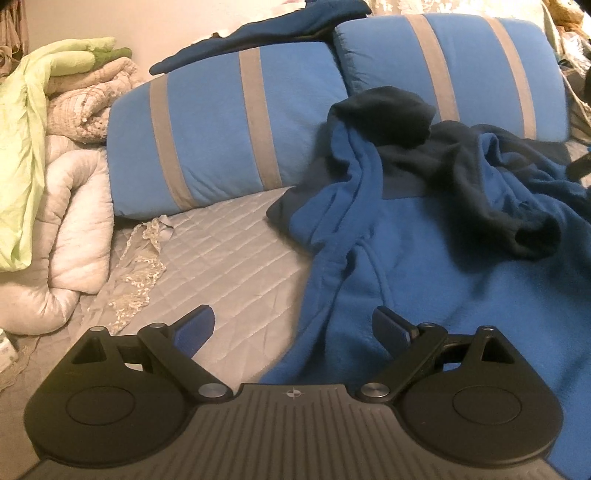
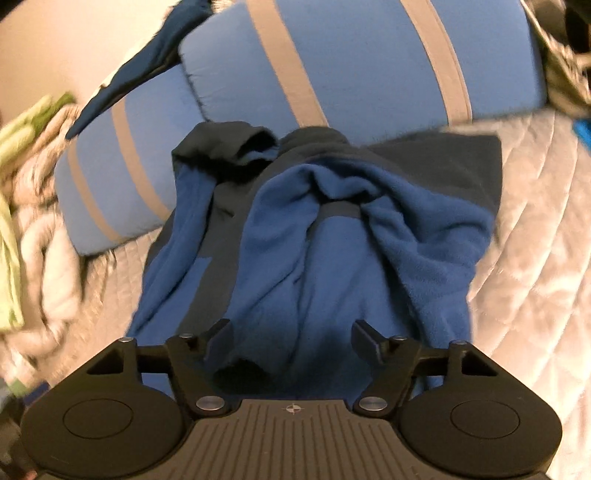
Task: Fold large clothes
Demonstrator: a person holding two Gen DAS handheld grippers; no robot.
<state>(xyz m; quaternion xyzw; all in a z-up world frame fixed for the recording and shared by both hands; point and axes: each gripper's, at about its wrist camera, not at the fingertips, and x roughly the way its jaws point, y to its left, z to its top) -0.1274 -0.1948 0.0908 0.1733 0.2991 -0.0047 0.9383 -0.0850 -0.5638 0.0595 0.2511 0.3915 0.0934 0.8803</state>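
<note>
The blue fleece garment sprawls rumpled across the grey quilted bedspread, and both grippers hang right over its near end. The left gripper has its jaws spread wide with nothing between them; its right finger sits above the fleece's left edge, its left finger above bare quilting. The right gripper is likewise spread apart and empty, poised over the middle of the blue body, with a dark sleeve opening just below its left finger.

Moving up the cloth, there are heavy folds on the right side, and navy panels bunched toward the far end, where the dark hood is heaped against the pillows. Lace trim trails over the bedspread to the left of the garment.

Behind that, two blue pillows with grey stripes stand side by side: the left pillow and the right pillow. A dark navy cloth lies draped across their tops. Far left, a pile of pale bedding is topped with a light green sheet.
</note>
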